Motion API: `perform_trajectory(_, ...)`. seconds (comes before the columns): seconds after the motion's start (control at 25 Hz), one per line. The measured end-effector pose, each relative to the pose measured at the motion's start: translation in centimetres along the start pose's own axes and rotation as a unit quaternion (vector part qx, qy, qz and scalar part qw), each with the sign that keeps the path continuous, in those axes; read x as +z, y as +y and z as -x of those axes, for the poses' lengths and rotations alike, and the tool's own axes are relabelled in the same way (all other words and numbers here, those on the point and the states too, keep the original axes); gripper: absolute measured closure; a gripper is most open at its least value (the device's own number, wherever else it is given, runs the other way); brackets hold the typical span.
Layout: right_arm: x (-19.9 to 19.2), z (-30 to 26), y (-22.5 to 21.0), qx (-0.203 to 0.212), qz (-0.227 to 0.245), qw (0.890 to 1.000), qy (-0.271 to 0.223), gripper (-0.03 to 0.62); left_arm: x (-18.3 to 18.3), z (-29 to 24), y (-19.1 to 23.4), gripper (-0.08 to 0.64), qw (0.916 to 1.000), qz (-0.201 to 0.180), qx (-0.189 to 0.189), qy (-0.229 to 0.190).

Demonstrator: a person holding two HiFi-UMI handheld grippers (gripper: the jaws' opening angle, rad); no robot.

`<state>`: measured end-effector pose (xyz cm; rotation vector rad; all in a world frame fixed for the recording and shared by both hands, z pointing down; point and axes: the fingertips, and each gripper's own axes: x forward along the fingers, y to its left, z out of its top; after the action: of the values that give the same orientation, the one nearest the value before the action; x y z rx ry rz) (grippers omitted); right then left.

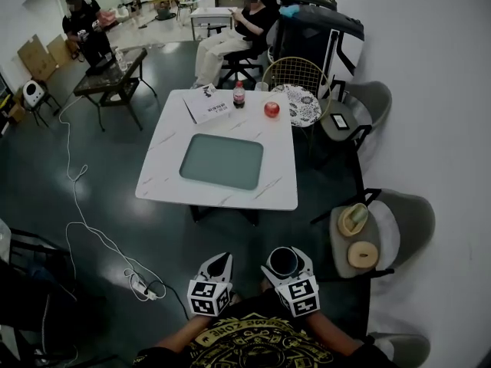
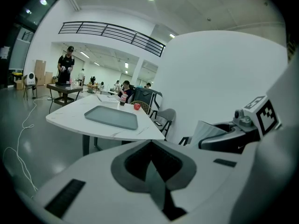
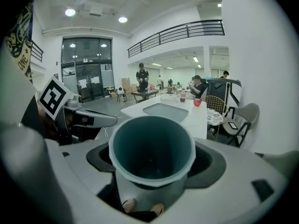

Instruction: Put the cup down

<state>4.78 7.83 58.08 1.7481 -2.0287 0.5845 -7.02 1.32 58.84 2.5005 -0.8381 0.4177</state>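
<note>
My right gripper (image 1: 286,268) pinches the cup (image 3: 153,148), held upright close to my torso. My left gripper (image 1: 222,261) has its jaws pressed together on nothing. Both are well apart from the table (image 1: 161,179).

Cup (image 3: 153,148) in right gripper (image 3: 153,167): smooth plastic, matt teal inside, pale grey outside. Right gripper and left gripper (image 2: 152,171) shells: matt white plastic w/ dark grey matt pads (image 2: 133,164). Desk (image 1: 165,179) ahead of both: white marble-look top, smooth, faint veins. Tray (image 1: 222,161) on it: matt grey-green. Floor (image 1: 100,198) below: dark, glossy.
</note>
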Motion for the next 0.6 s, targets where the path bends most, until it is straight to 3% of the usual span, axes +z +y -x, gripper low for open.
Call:
perform_trajectory(0.36,2.5,-0.8,-4.3,0.021,0.012,1.000,-0.016,0.212,2.2,-3.2,-1.9,0.551,0.9995,-0.016,0.027,-0.010)
perform_trajectory(0.6,1.7,-1.7,-6.1,0.048,0.007,0.999,-0.017,0.212,2.6,-4.4,-2.2,0.551,0.9985,-0.011,0.052,-0.009)
